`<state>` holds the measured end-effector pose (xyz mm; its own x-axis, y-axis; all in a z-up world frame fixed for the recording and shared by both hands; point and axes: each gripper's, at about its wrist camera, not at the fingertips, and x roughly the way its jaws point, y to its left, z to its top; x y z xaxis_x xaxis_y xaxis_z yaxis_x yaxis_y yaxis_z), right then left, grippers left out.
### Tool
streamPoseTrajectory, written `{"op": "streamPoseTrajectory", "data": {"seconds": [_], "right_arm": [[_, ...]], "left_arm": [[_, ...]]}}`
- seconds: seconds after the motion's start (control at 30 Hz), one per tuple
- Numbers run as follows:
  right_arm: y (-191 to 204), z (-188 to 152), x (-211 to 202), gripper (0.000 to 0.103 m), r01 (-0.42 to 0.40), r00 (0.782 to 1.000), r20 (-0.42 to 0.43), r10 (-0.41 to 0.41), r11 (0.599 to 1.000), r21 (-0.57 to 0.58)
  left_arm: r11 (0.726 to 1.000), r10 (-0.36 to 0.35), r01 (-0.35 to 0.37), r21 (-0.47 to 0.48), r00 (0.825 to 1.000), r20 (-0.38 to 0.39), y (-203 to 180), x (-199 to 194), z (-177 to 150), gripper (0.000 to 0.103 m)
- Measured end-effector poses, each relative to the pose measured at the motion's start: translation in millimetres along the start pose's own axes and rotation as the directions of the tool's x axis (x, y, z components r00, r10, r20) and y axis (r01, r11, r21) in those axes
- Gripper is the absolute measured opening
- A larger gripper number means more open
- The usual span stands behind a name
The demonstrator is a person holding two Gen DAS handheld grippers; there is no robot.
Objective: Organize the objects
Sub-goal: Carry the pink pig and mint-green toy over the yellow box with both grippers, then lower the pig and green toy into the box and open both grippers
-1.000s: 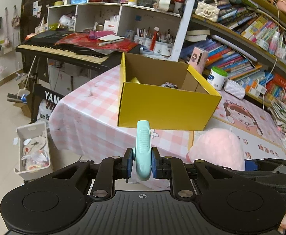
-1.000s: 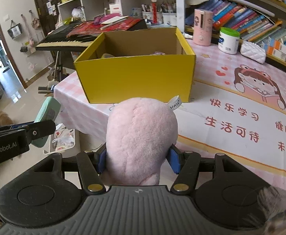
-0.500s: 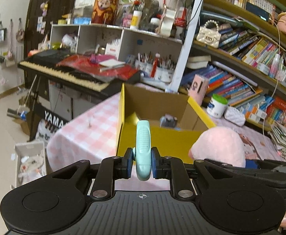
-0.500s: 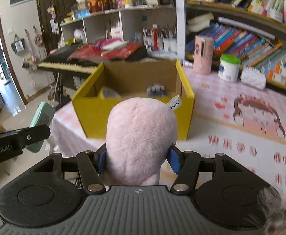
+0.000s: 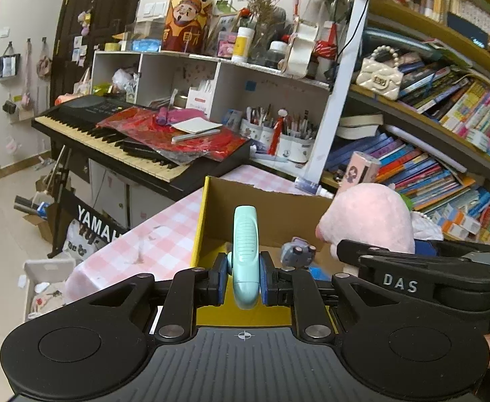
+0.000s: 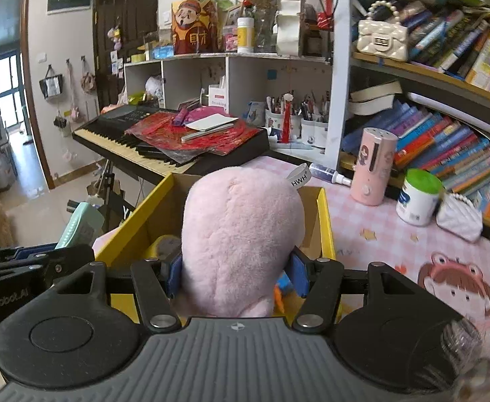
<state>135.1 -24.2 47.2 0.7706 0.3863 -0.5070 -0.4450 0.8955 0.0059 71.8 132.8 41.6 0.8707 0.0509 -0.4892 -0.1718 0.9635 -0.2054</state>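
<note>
Holding both items over the yellow box point(image 6: 325, 221) on the bench point(image 6: 379, 234).
Left tongs point(image 5: 244, 279) clamp a mint clip point(image 5: 245, 248); right tongs point(image 6: 236, 274) squeeze the plush point(image 6: 241, 234). Crowded together, they may collide on release.

Landmark: the box point(image 6: 322, 214) on the table point(image 6: 372, 234). Above its opening, side by side: the plush point(image 6: 241, 238) to the right, the clip point(image 5: 245, 251) to the left, each between gripper fingers. Inside the box, low on the floor: a small toy point(image 5: 295, 251) between the clip and the plush. Right of the box, on the table: a bottle point(image 6: 374, 167), then a jar point(image 6: 419, 197), then a pouch point(image 6: 459, 217) beside it. Behind the box, to the left: a keyboard point(image 5: 117, 140) with papers point(image 5: 178, 134) on top. Behind the box, centre: pen cups point(image 5: 285, 140) under a shelf unit point(image 5: 211, 77). Behind the box, to the right: shelves with books point(image 6: 446, 137). Left of the box, down on the floor: a bin point(image 5: 44, 284).
</note>
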Motion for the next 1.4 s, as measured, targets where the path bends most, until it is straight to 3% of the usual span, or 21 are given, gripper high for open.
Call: {"op": "streamPoseTrajectory", "data": {"seconds": [0.3,0.63,1.07,1.33,1.4], "right_arm": [[-20,6,65,0.058,-0.034,0.997,-0.079,0.026,0.995,-0.095],[-32,-7,107,0.058,-0.064,0.984,-0.174,0.035,0.984,-0.164],[-35,-9,124,0.059,-0.105,0.974,-0.218,0.059,0.973,-0.206],[-35,-8,123,0.059,-0.099,0.974,-0.220,0.054,0.975,-0.200],[-35,-9,122,0.059,-0.092,0.975,-0.218,0.048,0.976,-0.198]], "left_arm": [[0.998,0.049,-0.047,0.050,0.998,-0.041,-23,51,13,0.017],[0.991,0.105,-0.094,0.093,0.987,-0.120,-37,99,10,0.017],[0.987,0.132,-0.112,0.112,0.974,-0.186,-38,123,4,0.018],[0.990,0.108,-0.094,0.107,0.985,-0.133,-42,111,7,0.023],[0.990,0.104,-0.093,0.107,0.989,-0.108,-42,104,9,0.030]]}}
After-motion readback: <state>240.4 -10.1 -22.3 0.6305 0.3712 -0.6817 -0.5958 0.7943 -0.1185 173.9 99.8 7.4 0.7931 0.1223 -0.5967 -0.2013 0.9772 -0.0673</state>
